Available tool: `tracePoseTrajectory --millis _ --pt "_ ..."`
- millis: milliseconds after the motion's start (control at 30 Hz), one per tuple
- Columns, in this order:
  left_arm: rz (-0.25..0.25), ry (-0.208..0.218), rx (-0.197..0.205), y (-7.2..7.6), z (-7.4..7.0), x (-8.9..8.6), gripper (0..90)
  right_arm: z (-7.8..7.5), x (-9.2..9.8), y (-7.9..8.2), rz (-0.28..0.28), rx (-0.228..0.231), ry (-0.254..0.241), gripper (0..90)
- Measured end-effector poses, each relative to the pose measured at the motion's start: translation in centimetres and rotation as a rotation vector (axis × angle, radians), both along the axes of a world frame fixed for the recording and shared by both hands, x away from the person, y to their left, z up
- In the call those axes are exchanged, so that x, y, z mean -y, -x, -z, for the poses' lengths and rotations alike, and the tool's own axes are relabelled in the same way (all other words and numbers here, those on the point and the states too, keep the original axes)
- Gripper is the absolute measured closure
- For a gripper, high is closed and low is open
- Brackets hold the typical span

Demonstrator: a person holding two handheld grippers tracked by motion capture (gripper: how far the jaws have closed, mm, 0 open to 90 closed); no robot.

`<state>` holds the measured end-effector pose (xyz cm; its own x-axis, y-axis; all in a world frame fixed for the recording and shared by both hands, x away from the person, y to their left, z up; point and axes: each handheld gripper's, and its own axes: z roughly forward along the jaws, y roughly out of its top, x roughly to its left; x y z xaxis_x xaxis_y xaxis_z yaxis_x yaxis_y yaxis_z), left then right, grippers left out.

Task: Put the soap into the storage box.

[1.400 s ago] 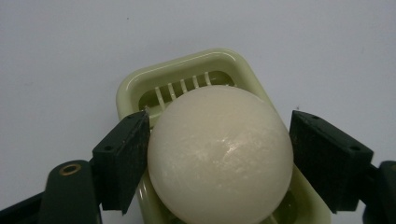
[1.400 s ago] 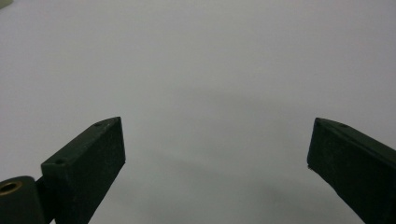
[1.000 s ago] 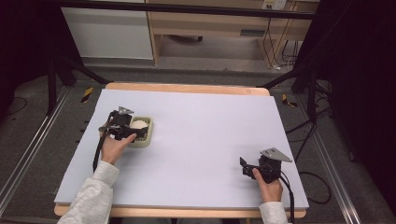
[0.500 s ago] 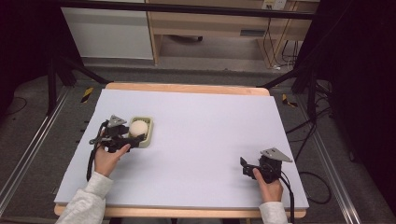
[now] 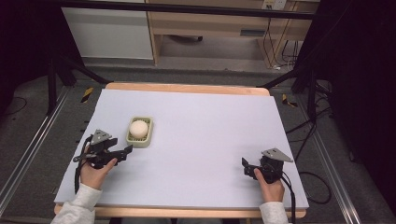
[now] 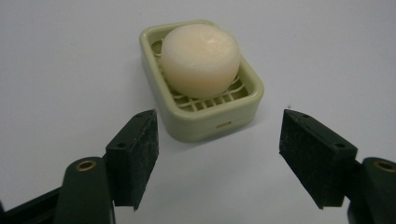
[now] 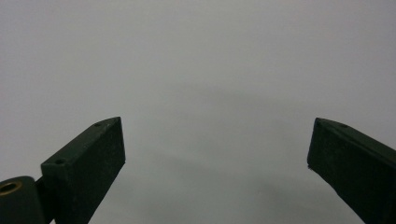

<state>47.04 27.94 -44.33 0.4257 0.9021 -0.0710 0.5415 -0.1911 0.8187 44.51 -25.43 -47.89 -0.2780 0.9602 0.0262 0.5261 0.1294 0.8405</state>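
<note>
Pale lavender-grey sheet [image 5: 201, 140] is laid over a wooden table [image 5: 187, 87], with dark floor, metal rails and a light wood cabinet seen beyond the far edge. Cables are seen on the floor at the far right.

Pale green soap dish [image 5: 140, 132] is placed on the left half of the sheet, toward the middle in depth. Round cream soap [image 5: 139, 127] is seated inside it, on the slotted grid. In the left gripper view the dish [image 6: 201, 107] is seen just ahead of the jaws, slightly left of centre, with the soap [image 6: 201, 59] filling most of its well.

Left gripper [image 5: 122, 153] is held low over the sheet, just near-left of the dish, jaws pointed right and far toward it. Its jaws have just been closing, yet a clear gap is left between them in the left gripper view [image 6: 217, 154]; nothing is gripped and the dish is not touched, bare sheet being seen between the pads. Left hand [image 5: 95, 170] is wrapped round the handle, a pale sleeve behind it.

Right gripper [image 5: 246, 167] is held at the near right of the sheet, well apart from the dish, jaws pointed left. In the right gripper view [image 7: 217, 163] the jaws are spread wide, with bare sheet between them and nothing held.
</note>
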Motion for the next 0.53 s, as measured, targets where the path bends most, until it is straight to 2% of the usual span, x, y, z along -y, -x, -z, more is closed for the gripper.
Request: tracePoseTrajectory --millis 167,367,533 --pt "-0.018 -0.014 -0.014 1.2 1.1 -1.1 26.8 0.1 0.3 0.1 0.008 -0.001 0.002 4.6" --pt "-0.049 -0.084 -0.027 2.3 2.4 -2.3 25.5 0.2 0.9 0.4 0.018 -0.005 0.009 4.6" --pt "-0.096 -0.067 -0.031 2.8 2.7 -3.5 24.6 0.5 1.2 0.7 0.019 -0.014 0.033 4.8"
